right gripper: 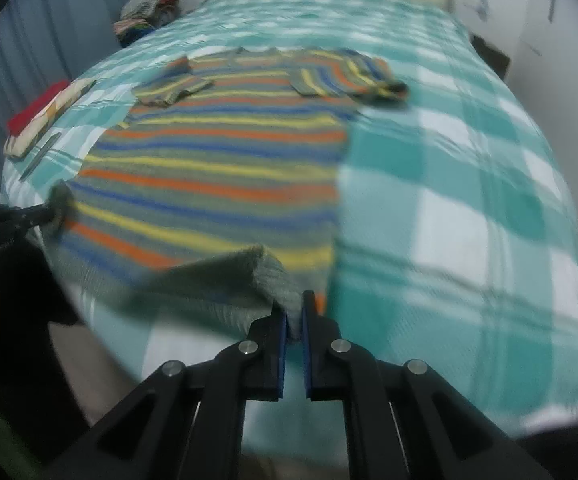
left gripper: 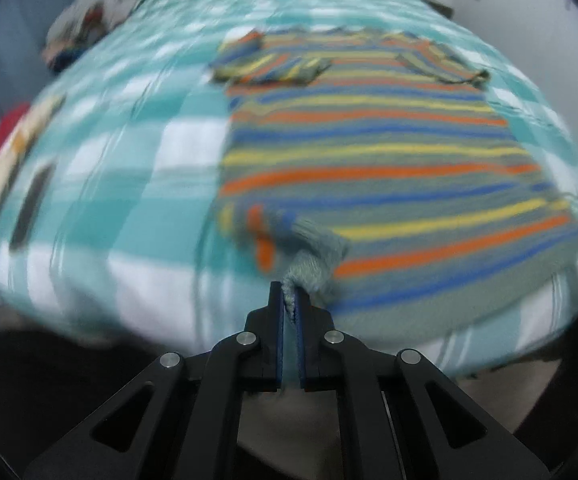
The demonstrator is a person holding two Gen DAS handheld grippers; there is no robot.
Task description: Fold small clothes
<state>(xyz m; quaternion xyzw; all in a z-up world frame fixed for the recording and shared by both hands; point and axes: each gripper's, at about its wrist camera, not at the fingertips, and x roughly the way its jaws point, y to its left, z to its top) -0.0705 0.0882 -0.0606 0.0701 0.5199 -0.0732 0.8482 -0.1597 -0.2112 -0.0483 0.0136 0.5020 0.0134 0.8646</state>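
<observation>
Now each claw, left claw (left gripper: 289, 300) and right claw (right gripper: 295, 312), is clamped on the striped sweater (left gripper: 369, 152) hem; next, I think, lift both corners evenly toward the collar

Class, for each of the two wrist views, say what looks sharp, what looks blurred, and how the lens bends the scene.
Left wrist view: tongs sharp, striped sweater and checked blanket smeared, the bed bulging barrel-like. Right wrist view: tongs crisp, sweater streaked, dark rounded corners.

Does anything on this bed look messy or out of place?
Nothing stands out. The striped sweater lies flat on the checked blanket, sleeves folded inward. Only its bottom hem is bunched, where the left gripper and right gripper pinch it.
</observation>
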